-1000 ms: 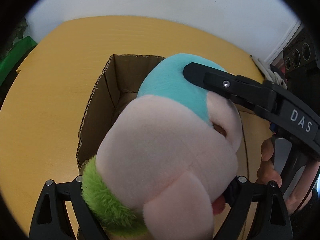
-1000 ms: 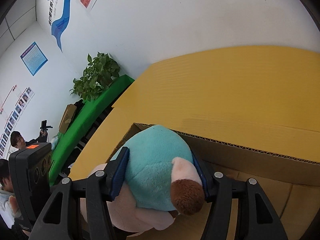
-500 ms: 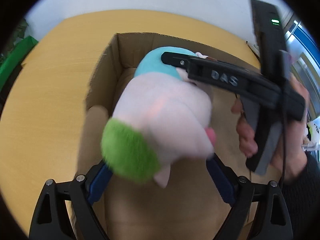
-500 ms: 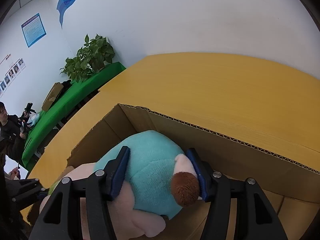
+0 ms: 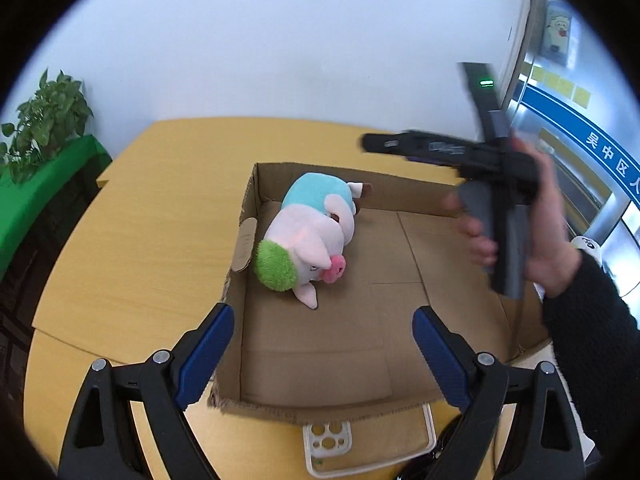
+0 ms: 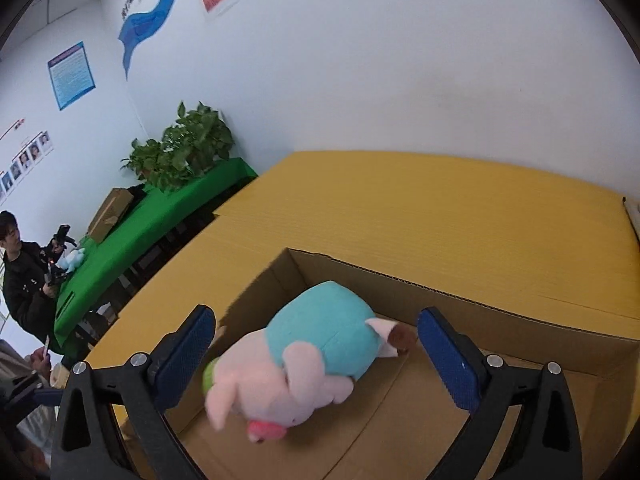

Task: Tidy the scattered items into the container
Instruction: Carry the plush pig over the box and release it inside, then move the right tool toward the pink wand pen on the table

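A plush pig [image 5: 308, 236] with a teal back, pink head and green tuft lies on its side inside the open cardboard box [image 5: 400, 280], near the box's left wall. My left gripper [image 5: 322, 314] hovers open above the box's near part, well back from the pig and holding nothing. In the right wrist view the pig [image 6: 312, 360] lies on the box floor below my right gripper [image 6: 316, 316]. Its jaws are opening, and the blue pads stand clear on both sides of the pig. A hand [image 5: 548, 248] holds the right gripper above the box's right side.
The box sits on a yellow table [image 5: 140, 220]. A white phone case [image 5: 328, 440] lies at the box's near edge. Beyond the table stand a green-covered bench with a potted plant [image 6: 184, 152] and a person [image 6: 24, 276] at far left.
Both grippers held the pig over the box a second ago. It has been let go and lies in the box; both grippers have lifted away and the right jaws have spread.
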Action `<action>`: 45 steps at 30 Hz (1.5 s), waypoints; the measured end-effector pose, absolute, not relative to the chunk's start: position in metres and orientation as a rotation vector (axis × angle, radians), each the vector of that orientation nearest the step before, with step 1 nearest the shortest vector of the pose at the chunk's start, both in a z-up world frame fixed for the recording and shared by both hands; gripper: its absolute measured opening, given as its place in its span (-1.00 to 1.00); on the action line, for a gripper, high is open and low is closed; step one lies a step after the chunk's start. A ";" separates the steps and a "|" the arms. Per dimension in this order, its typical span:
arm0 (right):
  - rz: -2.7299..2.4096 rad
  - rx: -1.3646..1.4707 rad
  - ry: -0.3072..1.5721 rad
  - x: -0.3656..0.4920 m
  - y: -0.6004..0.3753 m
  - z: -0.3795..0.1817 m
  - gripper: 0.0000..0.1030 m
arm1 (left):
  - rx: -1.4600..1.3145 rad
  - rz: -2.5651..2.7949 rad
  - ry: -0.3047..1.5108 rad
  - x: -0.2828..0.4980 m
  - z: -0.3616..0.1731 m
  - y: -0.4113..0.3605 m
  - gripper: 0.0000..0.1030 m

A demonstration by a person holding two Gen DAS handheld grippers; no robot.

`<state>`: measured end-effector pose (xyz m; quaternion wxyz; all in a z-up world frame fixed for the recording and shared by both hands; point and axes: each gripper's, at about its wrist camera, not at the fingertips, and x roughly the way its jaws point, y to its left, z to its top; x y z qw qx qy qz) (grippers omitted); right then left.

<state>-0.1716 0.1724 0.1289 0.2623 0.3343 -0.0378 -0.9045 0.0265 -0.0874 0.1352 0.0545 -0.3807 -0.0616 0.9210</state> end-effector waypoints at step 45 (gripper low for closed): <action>-2.812 1.093 -0.042 0.123 0.238 0.094 0.99 | -1.106 2.643 -0.174 0.090 0.090 0.030 0.78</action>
